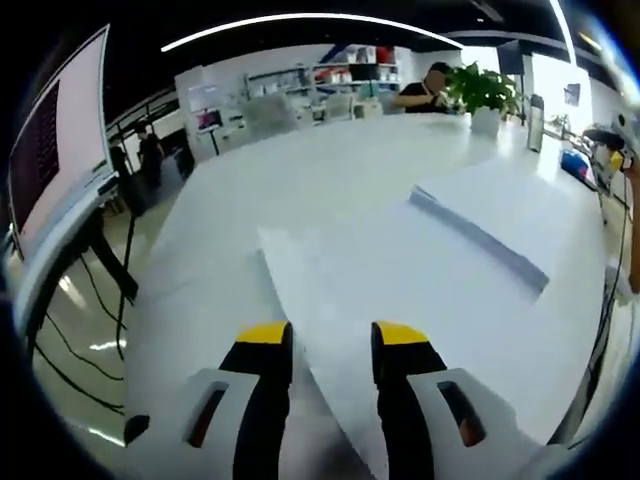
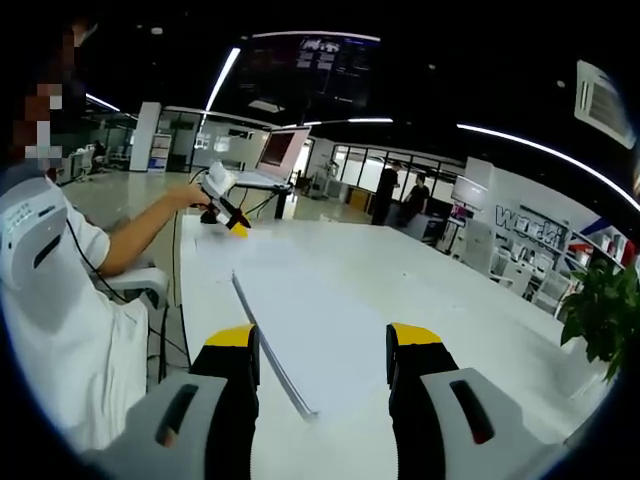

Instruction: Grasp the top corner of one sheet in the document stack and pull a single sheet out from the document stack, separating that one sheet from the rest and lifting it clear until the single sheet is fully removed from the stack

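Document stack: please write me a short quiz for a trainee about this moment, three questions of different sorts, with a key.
1. True or false: in the right gripper view, the right hand-held gripper is shut on the document stack.
2. In the left gripper view, what stands at the far end of the table? A) a potted plant B) a lamp C) a bowl of fruit
3. Fill in: in the right gripper view, the left hand-held gripper is held at the far end of the stack by a person's ____.

Key: 1 false, its jaws stand apart; 2 A; 3 hand.
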The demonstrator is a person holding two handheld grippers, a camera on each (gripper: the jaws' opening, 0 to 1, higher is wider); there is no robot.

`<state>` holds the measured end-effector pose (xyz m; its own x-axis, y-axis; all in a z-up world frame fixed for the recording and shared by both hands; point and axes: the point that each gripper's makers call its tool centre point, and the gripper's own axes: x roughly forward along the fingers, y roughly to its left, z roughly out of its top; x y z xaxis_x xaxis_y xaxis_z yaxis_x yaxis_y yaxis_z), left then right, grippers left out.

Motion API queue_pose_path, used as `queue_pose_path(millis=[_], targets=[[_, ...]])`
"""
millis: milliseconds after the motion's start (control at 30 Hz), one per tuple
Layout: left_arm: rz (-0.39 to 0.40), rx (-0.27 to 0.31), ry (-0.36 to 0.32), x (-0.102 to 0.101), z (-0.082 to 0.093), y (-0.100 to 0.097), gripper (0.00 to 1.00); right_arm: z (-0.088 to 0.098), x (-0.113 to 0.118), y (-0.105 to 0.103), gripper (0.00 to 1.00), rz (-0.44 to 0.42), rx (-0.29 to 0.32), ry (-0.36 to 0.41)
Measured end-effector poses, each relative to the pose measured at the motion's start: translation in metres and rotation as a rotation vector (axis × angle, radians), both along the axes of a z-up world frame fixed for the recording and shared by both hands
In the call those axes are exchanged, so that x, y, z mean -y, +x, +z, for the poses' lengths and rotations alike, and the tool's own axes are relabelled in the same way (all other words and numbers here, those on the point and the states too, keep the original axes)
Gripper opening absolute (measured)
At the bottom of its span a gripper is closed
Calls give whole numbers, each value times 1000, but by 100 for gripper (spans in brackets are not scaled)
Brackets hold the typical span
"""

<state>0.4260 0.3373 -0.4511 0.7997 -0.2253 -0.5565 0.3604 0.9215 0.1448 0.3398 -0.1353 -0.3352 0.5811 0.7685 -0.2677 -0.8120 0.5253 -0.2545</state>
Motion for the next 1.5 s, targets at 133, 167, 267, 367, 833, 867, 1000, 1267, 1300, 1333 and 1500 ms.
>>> queue_pose_path(millis=[133, 167, 267, 367, 833, 867, 1000, 1267, 1300, 1333, 1500], targets=[[12, 21, 12, -5, 3, 1, 39, -1, 0, 1, 51, -2, -3, -3], [16, 23, 10, -6, 4, 1, 40, -1, 0, 0, 51, -1, -2, -3], [23, 43, 16, -8, 8, 2, 44, 0, -1, -1, 51, 1, 0, -2], [31, 59, 14, -11, 11, 3, 47, -1, 0, 0, 51, -2, -2, 0], [44, 103, -4, -10, 21, 5, 58, 1, 1, 1, 51, -9, -4, 9], [43, 104, -4, -10, 21, 5, 58, 1, 1, 1, 51, -9, -4, 10], [37, 104, -11, -8, 21, 5, 59, 1, 1, 1, 51, -11, -6, 11], [36, 113, -6, -7, 22, 6, 62, 4, 5, 4, 51, -30, -3, 30], [37, 113, -5, -8, 23, 6, 62, 4, 5, 4, 51, -29, -3, 30], [36, 115, -4, -8, 23, 6, 62, 4, 5, 4, 51, -28, -3, 30], [34, 118, -6, -7, 24, 6, 62, 4, 4, 4, 51, -25, -3, 27]])
